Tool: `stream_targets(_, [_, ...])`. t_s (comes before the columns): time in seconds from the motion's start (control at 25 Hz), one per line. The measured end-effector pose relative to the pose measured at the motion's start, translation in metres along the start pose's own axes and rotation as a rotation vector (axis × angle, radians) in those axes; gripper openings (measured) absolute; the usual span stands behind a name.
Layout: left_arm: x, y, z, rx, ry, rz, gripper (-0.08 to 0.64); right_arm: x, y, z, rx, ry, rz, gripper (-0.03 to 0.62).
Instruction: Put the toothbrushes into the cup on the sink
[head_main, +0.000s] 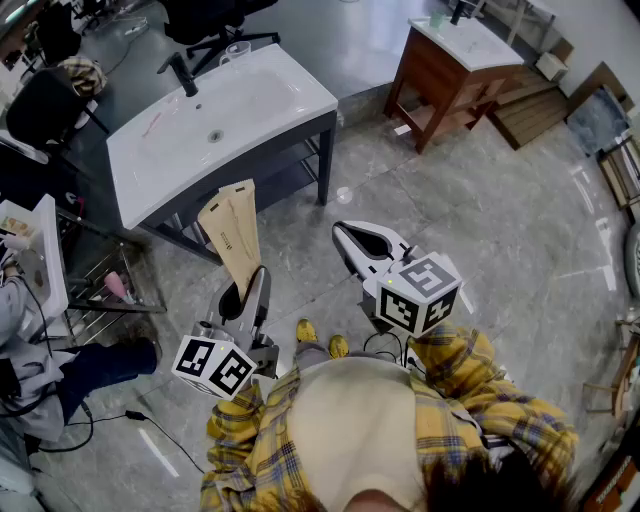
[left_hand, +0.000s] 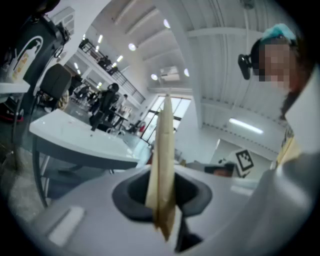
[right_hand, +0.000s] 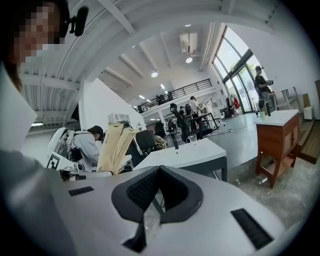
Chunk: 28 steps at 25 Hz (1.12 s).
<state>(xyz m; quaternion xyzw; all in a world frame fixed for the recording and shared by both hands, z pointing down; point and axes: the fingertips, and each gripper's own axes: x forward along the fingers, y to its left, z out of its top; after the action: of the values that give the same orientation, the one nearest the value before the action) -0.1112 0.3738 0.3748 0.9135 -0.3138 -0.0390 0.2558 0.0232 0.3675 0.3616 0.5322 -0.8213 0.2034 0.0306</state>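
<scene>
My left gripper (head_main: 245, 284) is shut on two flat tan paper toothbrush packets (head_main: 232, 236) that stick up out of its jaws. In the left gripper view the packets (left_hand: 163, 150) stand edge-on between the pads of the left gripper (left_hand: 161, 174). My right gripper (head_main: 341, 233) is shut with nothing in it, just right of the packets; its tips meet (right_hand: 159, 169). The white sink (head_main: 215, 120) stands ahead on the floor, apart from both grippers. A clear cup (head_main: 237, 51) sits at its far edge beside the black faucet (head_main: 183, 75). The right gripper view also shows the cup (right_hand: 192, 138).
A wooden vanity (head_main: 455, 70) with a white top stands at the back right. Chairs, desks and people fill the left side and the space behind the sink. A wire rack (head_main: 105, 290) stands at the left. The floor (head_main: 480, 200) is grey stone. A thin pink item (head_main: 152, 123) lies on the sink top.
</scene>
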Motion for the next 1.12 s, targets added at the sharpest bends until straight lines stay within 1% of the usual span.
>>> stream_targets(0.16, [0.003,0.010,-0.001,0.007,0.009,-0.018,0.055,0.015,0.003,-0.006,-0.004,-0.003,0.004,0.012])
stream_targets(0.28, [0.005,0.012,-0.002,-0.006,0.014,-0.033,0.057,0.022,0.002,-0.011,0.015,-0.009,0.003,0.012])
stream_targets(0.36, [0.005,0.014,-0.004,0.000,0.017,-0.037,0.057,0.026,0.002,-0.012,0.028,-0.014,0.006,0.012])
stream_targets(0.48, [0.006,0.017,-0.003,0.006,0.017,-0.037,0.055,0.030,0.001,-0.011,0.027,-0.015,0.007,0.012])
stream_targets(0.76, [0.011,0.023,0.001,-0.010,0.032,-0.027,0.057,0.045,0.000,-0.006,0.040,0.016,0.016,0.012])
stream_targets(0.96, [0.008,0.030,0.000,0.003,0.026,-0.035,0.057,0.059,0.010,-0.009,0.024,0.024,0.050,0.012])
stream_targets(1.12, [0.002,0.048,0.015,-0.006,0.029,-0.037,0.057,0.079,0.026,0.002,0.013,0.032,0.063,0.012])
